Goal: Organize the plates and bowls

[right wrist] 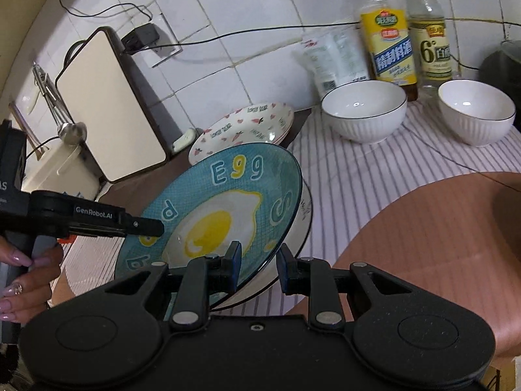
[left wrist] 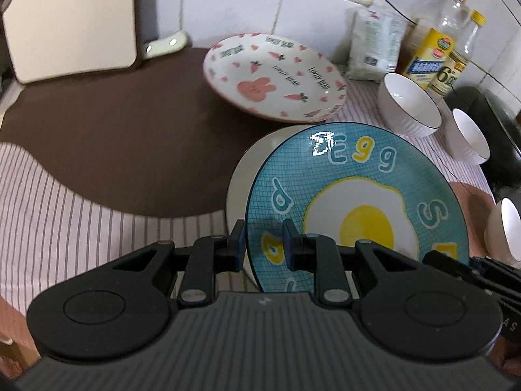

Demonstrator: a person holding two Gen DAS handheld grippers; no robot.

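Observation:
A blue plate with a fried-egg picture (left wrist: 358,202) (right wrist: 215,208) is tilted above a white plate (left wrist: 241,176) (right wrist: 293,244) on the striped cloth. My left gripper (left wrist: 263,244) straddles the blue plate's near rim with a gap between its fingers and the rim. My right gripper (right wrist: 259,265) straddles the opposite rim, its jaws also apart. The left gripper also shows in the right wrist view (right wrist: 146,226), touching the plate's left edge. A pink rabbit plate (left wrist: 273,75) (right wrist: 244,127) lies behind. White ribbed bowls (left wrist: 408,104) (right wrist: 364,110) (right wrist: 477,110) stand to the right.
Bottles (right wrist: 389,32) (left wrist: 433,52) and a white bag (right wrist: 332,62) stand against the tiled wall. A cream appliance (right wrist: 110,107) (left wrist: 68,19) sits at the left. A brown mat (left wrist: 114,120) and a pink mat (right wrist: 439,244) lie on the striped cloth (left wrist: 49,202).

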